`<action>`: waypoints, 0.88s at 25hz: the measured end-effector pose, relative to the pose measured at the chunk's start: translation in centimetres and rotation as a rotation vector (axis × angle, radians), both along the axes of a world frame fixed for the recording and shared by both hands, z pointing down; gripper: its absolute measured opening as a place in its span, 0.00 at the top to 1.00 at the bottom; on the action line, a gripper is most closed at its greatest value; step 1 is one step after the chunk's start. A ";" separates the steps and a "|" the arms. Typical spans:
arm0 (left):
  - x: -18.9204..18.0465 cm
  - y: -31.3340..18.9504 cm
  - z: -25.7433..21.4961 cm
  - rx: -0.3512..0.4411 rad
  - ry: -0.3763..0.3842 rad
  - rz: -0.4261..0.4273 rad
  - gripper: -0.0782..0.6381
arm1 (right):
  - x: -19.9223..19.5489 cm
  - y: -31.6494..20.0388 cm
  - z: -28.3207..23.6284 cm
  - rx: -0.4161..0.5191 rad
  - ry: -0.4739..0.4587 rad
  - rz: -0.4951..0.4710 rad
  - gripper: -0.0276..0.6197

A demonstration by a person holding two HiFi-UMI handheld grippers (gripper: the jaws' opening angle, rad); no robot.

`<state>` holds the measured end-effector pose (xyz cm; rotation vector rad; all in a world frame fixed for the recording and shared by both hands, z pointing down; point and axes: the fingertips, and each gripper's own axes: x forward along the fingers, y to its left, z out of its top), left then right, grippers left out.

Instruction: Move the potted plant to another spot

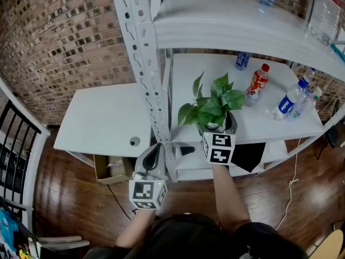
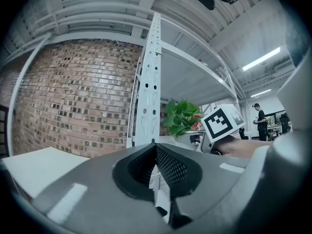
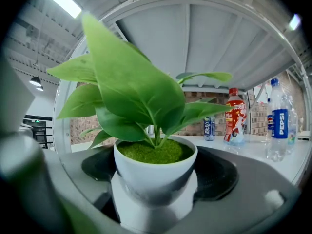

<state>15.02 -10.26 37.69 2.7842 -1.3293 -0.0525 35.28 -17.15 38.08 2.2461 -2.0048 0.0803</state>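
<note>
- Leaves of the plant (image 1: 213, 109) cover nearly all of its pot (image 3: 153, 172) in the head view; only a sliver of white rim shows.
- In the right gripper view the pot's foot is cut off behind the tool's grey body.
- Both hands are hidden under the marker cubes (image 1: 218, 147). The right forearm (image 1: 229, 190) reaches straight toward the shelf (image 1: 259, 125).
- The plant stands at that shelf's front edge, just right of the post (image 1: 141, 58), with bottles (image 1: 257, 84) behind it.
- The right tool (image 1: 217, 127) points level, jaws wide apart on either side of the pot; no pad is seen pressing it.
- The left tool (image 1: 152, 158) is level, just in front of the post, jaws together on nothing.
- A table (image 1: 102, 120) lies left of the post.
</note>
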 end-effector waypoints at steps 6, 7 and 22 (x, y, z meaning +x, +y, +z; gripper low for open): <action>-0.4 0.8 -0.5 0.003 0.003 0.000 0.87 | -1.2 3.3 -1.2 0.019 0.017 -0.016 0.22; -0.6 0.9 -0.6 0.003 0.004 -0.001 0.87 | -1.6 4.1 -1.3 0.023 0.018 -0.021 0.22; -5.5 2.7 1.5 -0.028 0.010 -0.058 0.87 | -12.5 13.9 2.0 -0.065 0.017 -0.185 0.22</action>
